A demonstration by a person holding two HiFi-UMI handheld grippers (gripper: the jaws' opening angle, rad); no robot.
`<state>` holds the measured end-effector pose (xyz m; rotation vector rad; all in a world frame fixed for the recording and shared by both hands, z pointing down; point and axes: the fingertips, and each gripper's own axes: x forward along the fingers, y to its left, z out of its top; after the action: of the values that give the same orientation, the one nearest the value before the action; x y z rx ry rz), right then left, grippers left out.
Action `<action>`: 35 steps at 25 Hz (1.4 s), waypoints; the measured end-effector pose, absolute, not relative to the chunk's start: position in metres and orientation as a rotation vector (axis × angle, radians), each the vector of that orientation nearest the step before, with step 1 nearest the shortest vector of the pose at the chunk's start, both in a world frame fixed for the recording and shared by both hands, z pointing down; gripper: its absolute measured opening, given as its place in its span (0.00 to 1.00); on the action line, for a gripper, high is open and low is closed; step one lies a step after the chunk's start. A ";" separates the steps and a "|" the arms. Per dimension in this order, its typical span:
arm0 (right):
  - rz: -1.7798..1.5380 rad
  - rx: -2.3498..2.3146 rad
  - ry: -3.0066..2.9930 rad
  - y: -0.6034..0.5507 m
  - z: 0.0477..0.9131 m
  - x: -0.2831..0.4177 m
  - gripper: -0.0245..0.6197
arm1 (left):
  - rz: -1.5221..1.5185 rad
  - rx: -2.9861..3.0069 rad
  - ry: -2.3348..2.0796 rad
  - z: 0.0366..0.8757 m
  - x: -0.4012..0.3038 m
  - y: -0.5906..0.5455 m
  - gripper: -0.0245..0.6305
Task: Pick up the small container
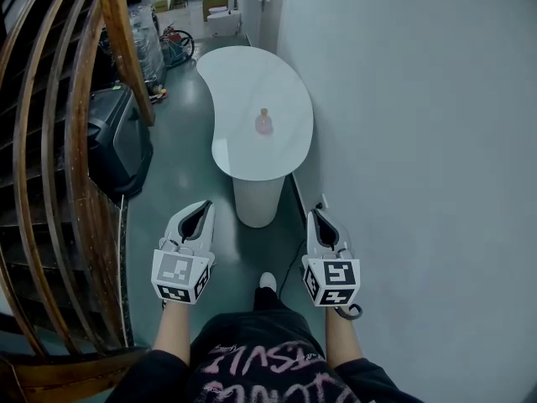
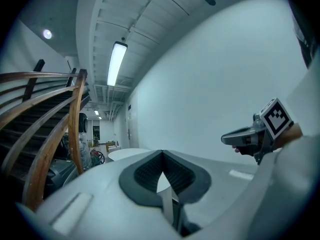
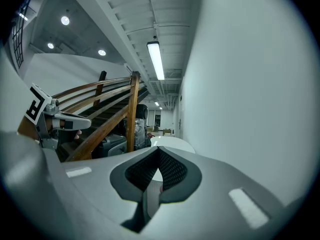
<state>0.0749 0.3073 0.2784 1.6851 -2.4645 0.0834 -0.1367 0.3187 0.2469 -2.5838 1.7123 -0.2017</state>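
The small container (image 1: 263,122) is a pinkish bottle standing upright near the middle of a white kidney-shaped table (image 1: 252,78) ahead of me. In the head view both grippers are held low over the floor, well short of the table. My left gripper (image 1: 198,213) and my right gripper (image 1: 323,223) each have their jaw tips closed together with nothing between them. The left gripper view shows its jaws (image 2: 161,156) meeting, the table (image 2: 127,154) far beyond. The right gripper view shows the same for its jaws (image 3: 159,152).
A curved wooden stair railing (image 1: 50,141) runs along the left, with a black case (image 1: 117,137) beside it. A white wall (image 1: 419,141) closes the right side. The table's pedestal (image 1: 257,200) stands just ahead, a cable (image 1: 295,263) runs along the floor, and a bicycle (image 1: 176,44) and boxes (image 1: 220,15) stand down the corridor.
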 end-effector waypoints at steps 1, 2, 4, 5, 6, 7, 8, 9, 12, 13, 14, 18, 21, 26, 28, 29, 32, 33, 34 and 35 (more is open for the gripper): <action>0.079 1.683 -2.467 0.307 0.278 0.073 0.05 | -0.185 -2.583 1.717 0.246 -0.139 0.318 0.04; 0.074 1.681 -2.469 0.306 0.277 0.072 0.05 | -0.164 -2.583 1.719 0.245 -0.140 0.318 0.04; 0.062 1.679 -2.472 0.304 0.276 0.069 0.05 | -0.121 -2.592 1.714 0.243 -0.142 0.316 0.04; 0.058 1.680 -2.471 0.303 0.277 0.068 0.05 | -0.109 -2.598 1.709 0.243 -0.143 0.315 0.04; 0.056 1.683 -2.470 0.300 0.277 0.068 0.05 | -0.104 -2.602 1.704 0.244 -0.144 0.312 0.04; 0.054 1.686 -2.469 0.297 0.277 0.067 0.05 | -0.105 -2.604 1.699 0.244 -0.144 0.309 0.04; 0.053 1.690 -2.468 0.294 0.278 0.067 0.05 | -0.106 -2.606 1.695 0.245 -0.145 0.305 0.04; 0.052 1.694 -2.466 0.291 0.279 0.066 0.05 | -0.106 -2.608 1.689 0.246 -0.145 0.302 0.04; 0.052 1.708 -2.466 0.280 0.281 0.067 0.05 | -0.105 -2.614 1.661 0.248 -0.142 0.292 0.04; 0.050 1.711 -2.468 0.275 0.282 0.068 0.05 | -0.110 -2.615 1.653 0.249 -0.140 0.287 0.04; 0.049 1.713 -2.470 0.270 0.283 0.068 0.05 | -0.116 -2.617 1.647 0.250 -0.139 0.281 0.04; 0.051 1.706 -2.467 0.246 0.288 0.069 0.05 | -0.136 -2.618 1.648 0.257 -0.138 0.257 0.04; 0.061 1.700 -2.463 0.226 0.294 0.074 0.05 | -0.141 -2.624 1.656 0.263 -0.134 0.238 0.04; 0.073 1.687 -2.452 0.196 0.301 0.075 0.05 | -0.160 -2.641 1.672 0.275 -0.134 0.209 0.04; 0.085 1.677 -2.446 0.187 0.303 0.074 0.05 | -0.168 -2.651 1.682 0.279 -0.134 0.199 0.04; 0.094 1.673 -2.442 0.184 0.305 0.073 0.05 | -0.175 -2.657 1.684 0.281 -0.134 0.196 0.04; 0.115 1.668 -2.435 0.172 0.311 0.073 0.05 | -0.202 -2.671 1.684 0.288 -0.134 0.184 0.04; 0.122 1.666 -2.435 0.167 0.314 0.072 0.05 | -0.212 -2.673 1.686 0.291 -0.135 0.179 0.04; 0.129 1.663 -2.436 0.162 0.317 0.071 0.05 | -0.220 -2.674 1.691 0.294 -0.136 0.174 0.04; 0.137 1.659 -2.437 0.157 0.320 0.070 0.05 | -0.226 -2.676 1.696 0.297 -0.137 0.170 0.04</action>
<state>0.0699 0.1571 0.3199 1.6587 -2.4368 0.1369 -0.1372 0.1696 0.2966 -2.6757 1.6964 -0.2265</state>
